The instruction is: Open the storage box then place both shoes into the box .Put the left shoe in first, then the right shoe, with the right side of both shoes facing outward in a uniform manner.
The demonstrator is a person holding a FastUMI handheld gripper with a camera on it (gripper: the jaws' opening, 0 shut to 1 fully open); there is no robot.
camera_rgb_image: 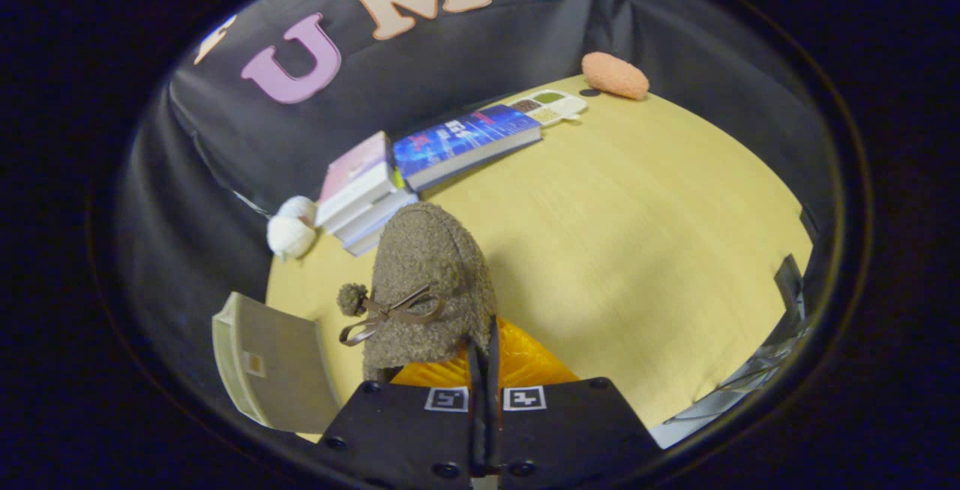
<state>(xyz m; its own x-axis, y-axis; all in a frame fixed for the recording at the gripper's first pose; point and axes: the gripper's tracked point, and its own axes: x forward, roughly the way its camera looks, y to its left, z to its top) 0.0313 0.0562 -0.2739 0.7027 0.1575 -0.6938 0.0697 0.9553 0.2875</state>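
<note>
Between its nearly closed fingers, the hand-held gripper [484, 370] pinches the fuzzy shoe's [427, 280] rim.

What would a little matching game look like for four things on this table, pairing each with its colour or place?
Things:
1. fuzzy slipper
2. blue book
3. orange plush
4. white ball

Descriptions:
A. far end of the table, by the black cloth
B. lying on the table beyond the book stack
C. held between the fingers, brown bow
D. beside the book stack

Pairs: 1-C, 2-B, 3-A, 4-D
</note>
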